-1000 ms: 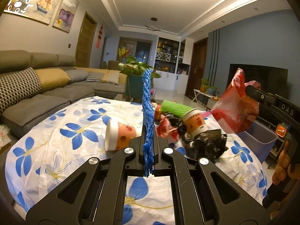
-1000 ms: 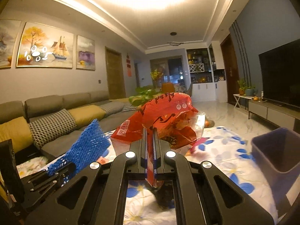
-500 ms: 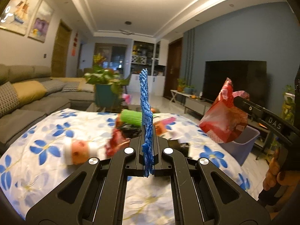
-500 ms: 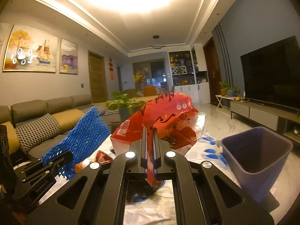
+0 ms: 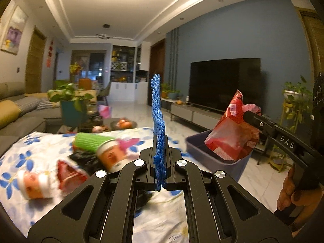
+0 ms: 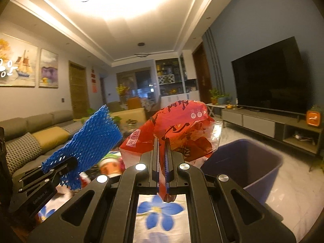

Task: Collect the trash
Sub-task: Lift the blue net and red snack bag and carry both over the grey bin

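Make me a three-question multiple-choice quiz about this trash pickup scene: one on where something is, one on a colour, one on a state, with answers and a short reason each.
1. Where is the bin?
A. on the sofa
B. on the floor beside the table
C. on the TV stand

2. What colour is the foam net?
A. blue
B. yellow
C. white

3. What state is the right gripper in?
A. open and empty
B. shut on a cup
C. shut on the red bag

Answers:
1. B, the bin stands on the tiled floor at the flowered table's edge.
2. A, the net clamped in the left gripper is bright blue.
3. C, the bag's edge is pinched between the closed jaws.
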Motion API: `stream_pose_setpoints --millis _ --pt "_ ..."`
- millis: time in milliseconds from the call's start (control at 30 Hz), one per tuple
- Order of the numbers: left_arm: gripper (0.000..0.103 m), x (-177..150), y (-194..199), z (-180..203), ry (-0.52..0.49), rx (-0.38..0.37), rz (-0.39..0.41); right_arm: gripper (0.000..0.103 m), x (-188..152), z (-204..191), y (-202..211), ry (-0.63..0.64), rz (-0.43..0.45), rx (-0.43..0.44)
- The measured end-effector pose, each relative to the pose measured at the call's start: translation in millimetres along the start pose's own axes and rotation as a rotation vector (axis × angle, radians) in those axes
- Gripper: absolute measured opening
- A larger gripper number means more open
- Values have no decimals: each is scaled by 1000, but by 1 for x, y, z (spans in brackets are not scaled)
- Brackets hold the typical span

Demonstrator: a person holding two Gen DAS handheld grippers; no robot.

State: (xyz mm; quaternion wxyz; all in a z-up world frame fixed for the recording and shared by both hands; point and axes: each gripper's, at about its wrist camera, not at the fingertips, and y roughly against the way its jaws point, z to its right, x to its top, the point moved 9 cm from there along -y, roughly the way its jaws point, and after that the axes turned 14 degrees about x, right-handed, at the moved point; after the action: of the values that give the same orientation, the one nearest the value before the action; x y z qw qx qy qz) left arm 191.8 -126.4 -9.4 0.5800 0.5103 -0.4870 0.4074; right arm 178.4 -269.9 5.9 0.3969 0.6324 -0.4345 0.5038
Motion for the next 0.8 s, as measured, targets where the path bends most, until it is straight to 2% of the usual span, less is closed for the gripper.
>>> stream_pose_setpoints --millis 333,800 --pt "3 15 -46 75 -28 -125 13 5 14 59 3 11 32 -137" --pt "3 13 -108 141 -50 -231 -18 5 11 116 -14 42 17 -254"
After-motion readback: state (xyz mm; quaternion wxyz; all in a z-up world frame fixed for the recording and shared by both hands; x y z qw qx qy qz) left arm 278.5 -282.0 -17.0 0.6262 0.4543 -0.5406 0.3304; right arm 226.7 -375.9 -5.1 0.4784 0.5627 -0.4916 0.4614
